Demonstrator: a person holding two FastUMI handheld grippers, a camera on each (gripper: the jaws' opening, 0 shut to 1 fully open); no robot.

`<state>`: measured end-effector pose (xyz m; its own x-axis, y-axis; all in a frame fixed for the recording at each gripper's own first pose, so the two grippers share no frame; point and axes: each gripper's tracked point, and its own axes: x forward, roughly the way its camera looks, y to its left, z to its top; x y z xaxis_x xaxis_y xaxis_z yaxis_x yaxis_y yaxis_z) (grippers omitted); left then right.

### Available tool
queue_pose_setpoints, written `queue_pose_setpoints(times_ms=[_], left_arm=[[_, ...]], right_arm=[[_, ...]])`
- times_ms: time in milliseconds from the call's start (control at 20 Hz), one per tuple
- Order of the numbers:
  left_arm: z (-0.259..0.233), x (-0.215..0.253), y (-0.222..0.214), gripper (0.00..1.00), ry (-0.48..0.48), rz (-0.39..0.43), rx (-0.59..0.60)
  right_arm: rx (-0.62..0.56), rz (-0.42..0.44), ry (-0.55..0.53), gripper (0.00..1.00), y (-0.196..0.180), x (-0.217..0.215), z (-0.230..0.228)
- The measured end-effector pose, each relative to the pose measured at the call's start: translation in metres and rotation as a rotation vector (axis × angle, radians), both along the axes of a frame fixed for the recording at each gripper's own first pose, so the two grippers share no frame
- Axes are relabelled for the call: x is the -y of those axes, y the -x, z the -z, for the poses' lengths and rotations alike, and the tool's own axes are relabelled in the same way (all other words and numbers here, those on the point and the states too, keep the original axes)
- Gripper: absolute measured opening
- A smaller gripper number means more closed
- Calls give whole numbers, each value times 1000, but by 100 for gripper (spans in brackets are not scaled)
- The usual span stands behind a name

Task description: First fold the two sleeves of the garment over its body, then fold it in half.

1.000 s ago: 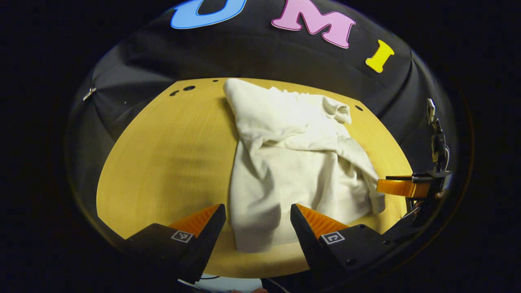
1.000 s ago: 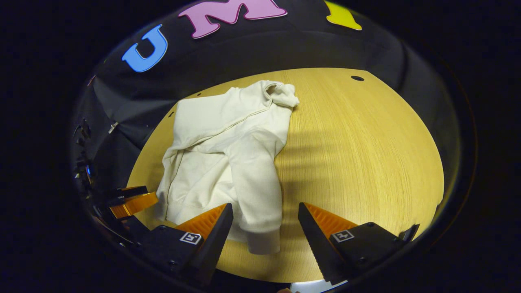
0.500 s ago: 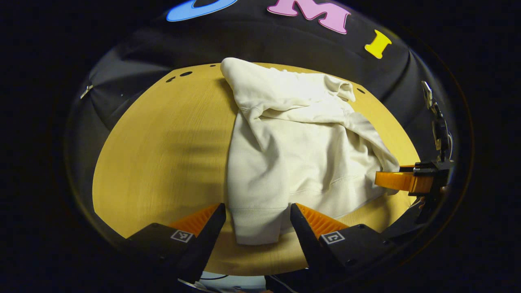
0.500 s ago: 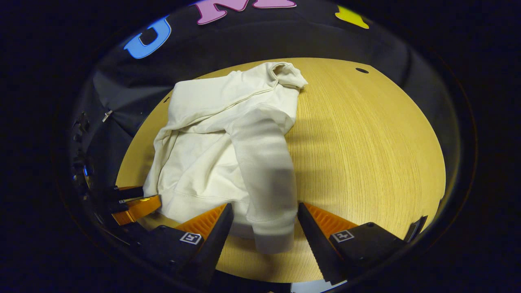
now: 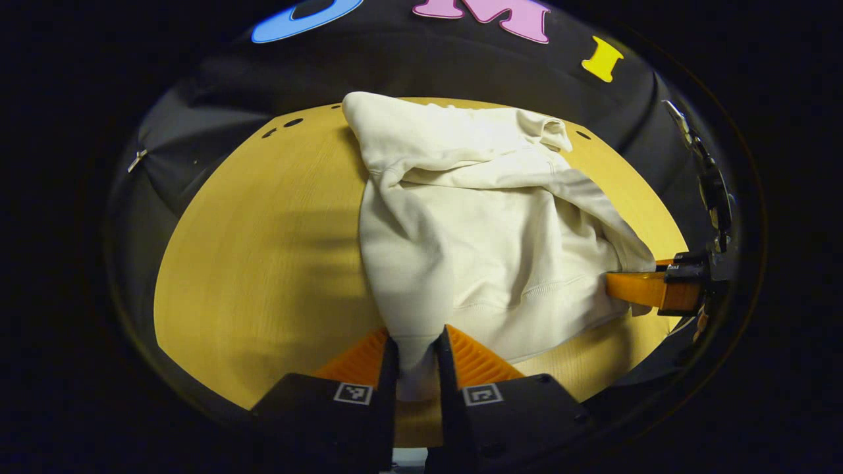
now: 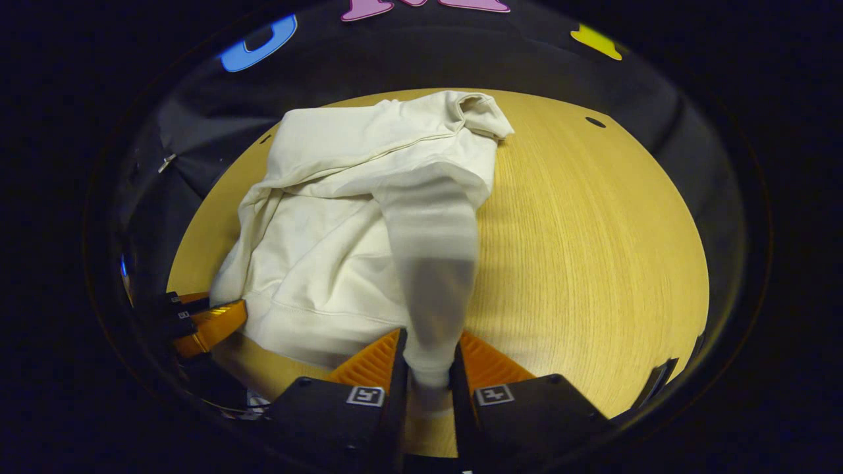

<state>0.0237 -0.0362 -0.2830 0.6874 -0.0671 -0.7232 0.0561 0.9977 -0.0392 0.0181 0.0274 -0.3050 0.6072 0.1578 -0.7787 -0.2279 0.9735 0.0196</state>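
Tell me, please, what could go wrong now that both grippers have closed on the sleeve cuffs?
The left gripper pinches only the left sleeve cuff's end, so it might slip out. The right gripper grips the right sleeve likewise. Lifting could drag the rumpled garment body across the table.

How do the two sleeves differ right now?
The left sleeve runs down the garment's left edge into the left gripper; the right sleeve runs down the opposite edge into the right gripper. The right sleeve is shadowed near its cuff, the left evenly lit. Both are cream and clamped at the cuff.
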Motion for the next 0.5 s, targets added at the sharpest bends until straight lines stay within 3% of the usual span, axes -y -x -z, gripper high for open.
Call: queue_pose_setpoints(times_ms=[50,100,250,500], left_arm=[[0,1,-1,28,-1,-6,-2],[-1,1,0,18,6,-16,-5],[-3,3,-1,8,85,-33,-31],[-35,3,-4,6,175,-35,-49]], right_arm=[[-5,-8,-5,28,1,-1,1],[-9,-16,-16,22,0,-3,-2],[-48,-29,-60,13,2,-5,0],[-36,-33,-98,11,-4,-9,-22]])
